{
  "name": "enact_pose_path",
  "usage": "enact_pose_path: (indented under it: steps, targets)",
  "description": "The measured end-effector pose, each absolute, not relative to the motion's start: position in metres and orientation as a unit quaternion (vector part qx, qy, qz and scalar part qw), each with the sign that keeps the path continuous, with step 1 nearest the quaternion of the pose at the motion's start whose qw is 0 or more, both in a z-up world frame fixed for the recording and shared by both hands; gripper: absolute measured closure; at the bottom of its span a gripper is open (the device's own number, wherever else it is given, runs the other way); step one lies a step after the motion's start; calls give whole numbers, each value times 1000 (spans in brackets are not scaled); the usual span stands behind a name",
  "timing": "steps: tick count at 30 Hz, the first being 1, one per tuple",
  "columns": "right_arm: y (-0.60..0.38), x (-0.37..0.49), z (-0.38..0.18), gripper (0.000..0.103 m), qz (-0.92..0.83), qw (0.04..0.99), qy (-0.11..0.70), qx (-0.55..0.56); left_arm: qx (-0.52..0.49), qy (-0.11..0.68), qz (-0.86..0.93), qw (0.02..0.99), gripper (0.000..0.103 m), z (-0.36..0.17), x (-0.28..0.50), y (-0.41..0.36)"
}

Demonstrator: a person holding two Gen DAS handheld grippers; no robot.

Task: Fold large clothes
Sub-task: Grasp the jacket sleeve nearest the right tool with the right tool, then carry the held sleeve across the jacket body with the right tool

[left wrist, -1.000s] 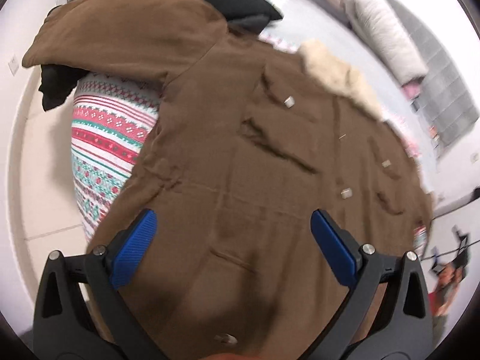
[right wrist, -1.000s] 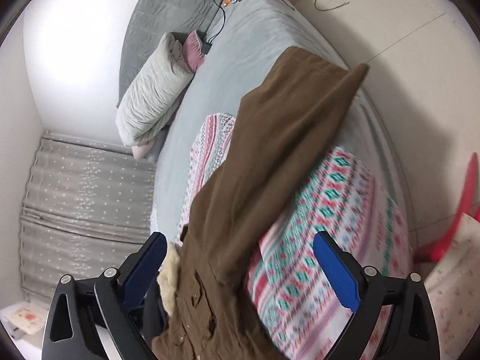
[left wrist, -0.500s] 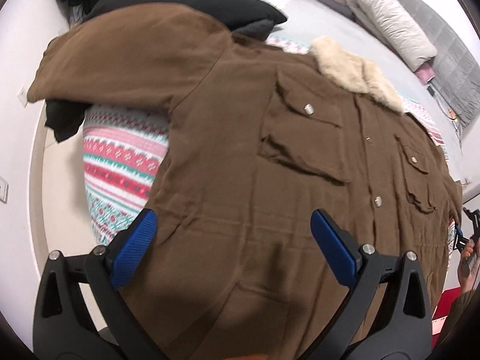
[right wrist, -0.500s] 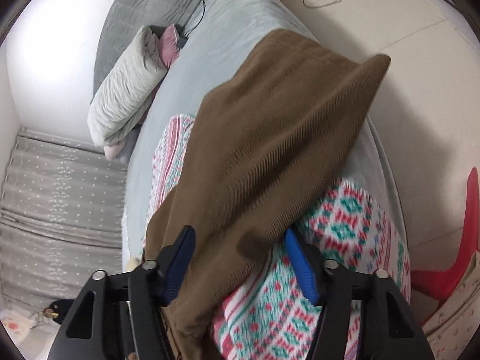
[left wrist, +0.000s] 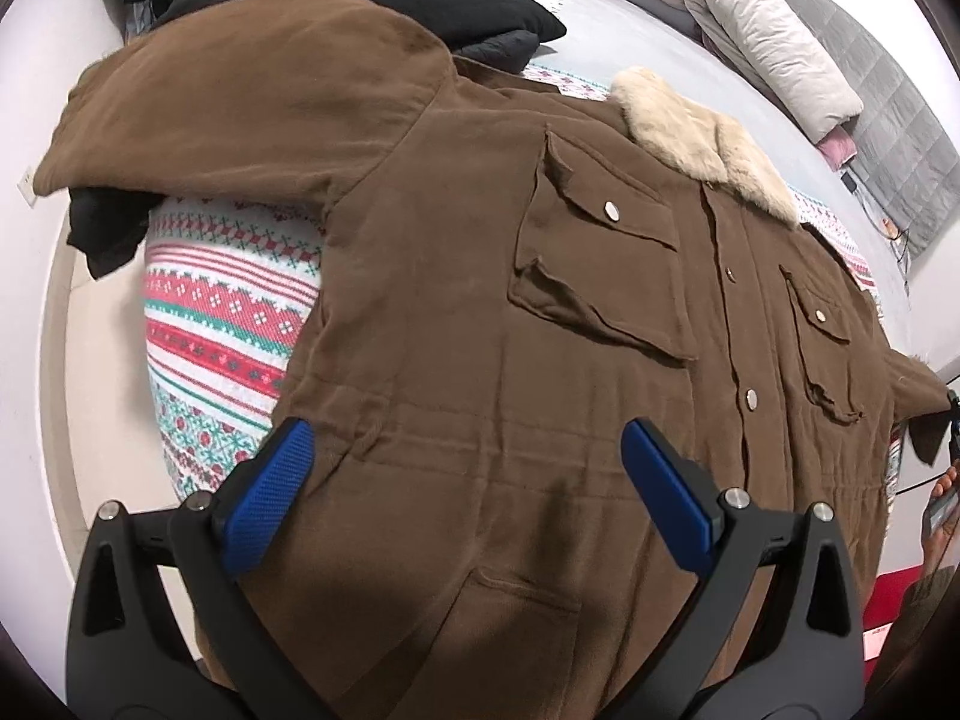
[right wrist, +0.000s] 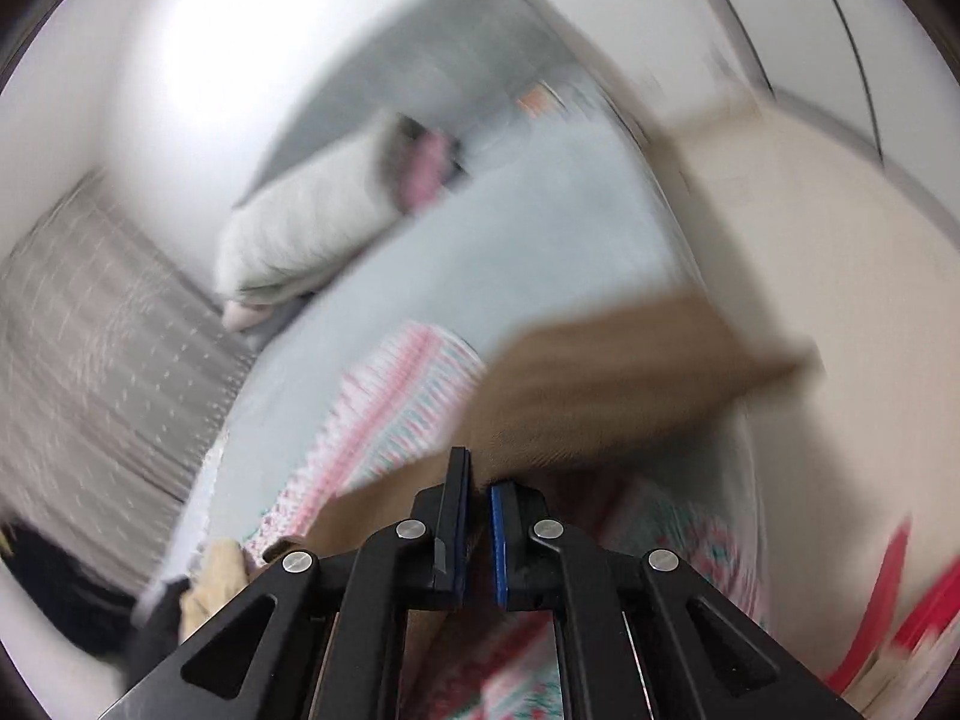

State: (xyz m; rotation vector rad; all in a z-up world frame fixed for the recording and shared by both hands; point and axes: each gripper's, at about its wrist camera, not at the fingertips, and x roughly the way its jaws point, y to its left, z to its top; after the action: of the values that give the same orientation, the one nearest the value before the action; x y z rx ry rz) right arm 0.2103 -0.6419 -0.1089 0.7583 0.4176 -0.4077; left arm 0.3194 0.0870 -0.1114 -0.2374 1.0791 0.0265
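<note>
A grey-sheeted bed (left wrist: 654,54) with pale pillows (left wrist: 762,42) bears a red, white and green patterned knit blanket (left wrist: 222,324), on which a brown fur-collared jacket (left wrist: 480,324) lies spread, the left gripper (left wrist: 462,492) gaping above its hem while the right gripper (right wrist: 477,531) pinches its sleeve.

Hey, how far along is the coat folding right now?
Done: the brown fur-collared coat lies spread front-up on the patterned blanket. In hand: the right gripper is shut on its sleeve; the left gripper hovers open. Left: every fold; both sleeves are out.
</note>
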Motion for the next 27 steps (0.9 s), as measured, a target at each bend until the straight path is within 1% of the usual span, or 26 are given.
enact_pose_path:
  steps: [2, 3, 6, 8, 10, 11, 12, 14, 18, 21, 23, 27]
  targets:
    - [-629, 211, -96, 98, -185, 899, 187, 350, -117, 516, 8, 849, 1, -112, 319, 87]
    - [-630, 212, -99, 98, -183, 893, 190, 365, -118, 516, 6, 848, 1, -113, 319, 86]
    - [-655, 203, -137, 98, -191, 849, 210, 447, -113, 513, 4, 851, 1, -111, 318, 85]
    - [-677, 195, -174, 96, -165, 805, 216, 527, -111, 511, 1, 852, 1, -110, 317, 85]
    - [-694, 193, -196, 90, -137, 774, 221, 577, -109, 511, 1, 853, 1, -110, 316, 86]
    - [-696, 191, -201, 82, -131, 766, 223, 588, -110, 511, 1, 853, 1, -110, 316, 87]
    - [-699, 189, -206, 67, -127, 756, 226, 602, -112, 511, 1, 852, 1, -110, 317, 87]
    - [-706, 185, -215, 54, -132, 740, 233, 616, -116, 512, 0, 851, 1, -110, 317, 87]
    - [-711, 180, -236, 52, -119, 697, 218, 672, -114, 514, -8, 850, 1, -111, 318, 82]
    - [-716, 164, -249, 52, -105, 665, 178, 718, -111, 513, -13, 851, 1, -110, 316, 80]
    - [-716, 156, -247, 52, -99, 661, 144, 730, -112, 510, -17, 853, 1, -109, 316, 81]
    - [-719, 130, -243, 45, -139, 665, 93, 727, -128, 509, -24, 851, 1, -110, 315, 87]
